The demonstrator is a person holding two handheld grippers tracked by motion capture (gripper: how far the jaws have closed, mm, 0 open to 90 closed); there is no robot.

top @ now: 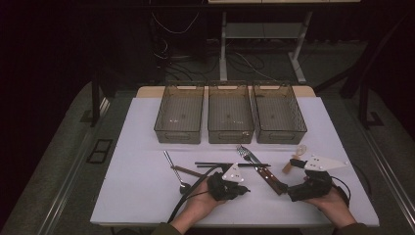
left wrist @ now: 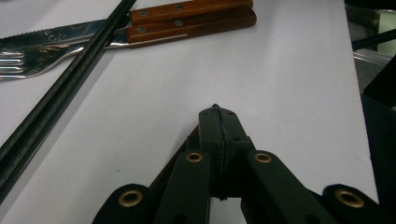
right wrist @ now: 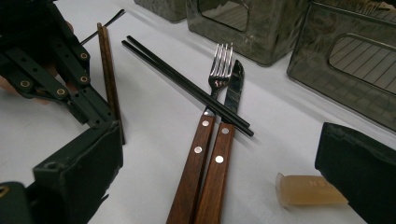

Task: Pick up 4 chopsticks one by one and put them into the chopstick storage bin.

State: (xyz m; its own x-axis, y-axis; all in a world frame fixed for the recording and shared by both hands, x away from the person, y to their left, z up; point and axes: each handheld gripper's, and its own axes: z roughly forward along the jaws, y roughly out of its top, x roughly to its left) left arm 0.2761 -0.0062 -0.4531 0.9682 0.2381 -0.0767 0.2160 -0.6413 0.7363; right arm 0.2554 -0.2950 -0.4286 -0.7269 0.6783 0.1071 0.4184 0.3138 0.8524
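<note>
Left gripper point(left wrist: 218, 116), jaws closed, empty, on the white table point(left wrist: 289, 93). Right gripper point(right wrist: 219, 172), jaws spread wide; between them lie a wooden-handled fork point(right wrist: 205, 126) and knife point(right wrist: 226, 130), side by side, crossed by black chopsticks point(right wrist: 187, 86). Beyond: three smoky baskets point(top: 230, 117).

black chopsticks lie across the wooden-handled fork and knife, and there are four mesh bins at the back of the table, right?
Not quite: there are three grey mesh bins, not four, as the high view shows. The black chopsticks do lie across the wooden-handled fork and wooden-handled knife.
</note>
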